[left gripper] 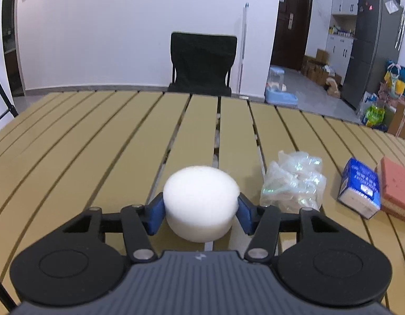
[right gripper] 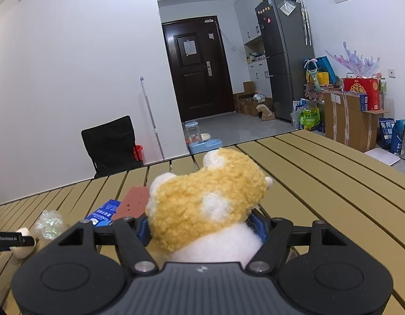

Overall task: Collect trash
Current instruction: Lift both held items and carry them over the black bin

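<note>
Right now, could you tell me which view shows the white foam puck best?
The left wrist view: the puck sits large and whole between the left gripper pads. In the right wrist view only a sliver shows at the left edge.

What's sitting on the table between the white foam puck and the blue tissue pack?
A crumpled clear plastic wrapper lies between the foam puck and the tissue pack, apart from both. The left wrist view shows it best.
</note>
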Motion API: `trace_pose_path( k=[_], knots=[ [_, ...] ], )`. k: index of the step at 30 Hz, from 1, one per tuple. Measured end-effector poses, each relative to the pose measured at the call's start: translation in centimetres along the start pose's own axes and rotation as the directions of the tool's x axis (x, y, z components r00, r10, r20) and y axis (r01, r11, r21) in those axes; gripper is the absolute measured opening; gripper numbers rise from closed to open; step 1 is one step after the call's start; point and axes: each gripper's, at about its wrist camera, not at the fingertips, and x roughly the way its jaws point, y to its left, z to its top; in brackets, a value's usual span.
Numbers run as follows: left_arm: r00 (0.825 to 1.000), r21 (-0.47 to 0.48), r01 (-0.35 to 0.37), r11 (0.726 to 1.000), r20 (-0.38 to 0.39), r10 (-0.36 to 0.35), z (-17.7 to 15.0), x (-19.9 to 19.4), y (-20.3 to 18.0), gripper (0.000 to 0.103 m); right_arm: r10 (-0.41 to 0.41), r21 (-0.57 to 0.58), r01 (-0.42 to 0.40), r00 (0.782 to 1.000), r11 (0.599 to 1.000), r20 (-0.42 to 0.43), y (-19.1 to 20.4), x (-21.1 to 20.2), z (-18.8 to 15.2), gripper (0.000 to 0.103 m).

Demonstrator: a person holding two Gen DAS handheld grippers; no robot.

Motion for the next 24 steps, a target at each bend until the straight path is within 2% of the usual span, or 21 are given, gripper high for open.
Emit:
trace_pose_path(
  k=[7, 10, 15, 24],
  knots=[
    [0.997, -0.016, -0.002, 1.0, 0.082, 0.003, -0.9, -2.6, 0.0, 0.056, 0.031, 0.017, -0.032, 0.999, 0.999, 0.015, -0.2, -1.2, 0.6, 0.069],
    [0.991, -0.048, 0.003, 0.999, 0.137, 0.003, -1.3, -4.5, 0.6, 0.056, 0.047, 0.016, -0.048, 0.998, 0.999, 0.03, 0.1, -2.1, 0.7, 0.069],
    [0.981, -0.029, -0.026, 0.999, 0.192, 0.031, -1.7, -7.5, 0.2, 0.056, 0.073, 0.007, -0.073, 0.997, 0.997, 0.041, 0.6, -3.7, 0.5, 0.069],
    [0.966, -0.024, 0.007, 1.0, 0.259, 0.0, -2.6, -13.3, -0.6, 0.056, 0.122, 0.011, -0.123, 0.991, 0.992, 0.06, 0.6, -6.8, 0.1, 0.069]
  ],
)
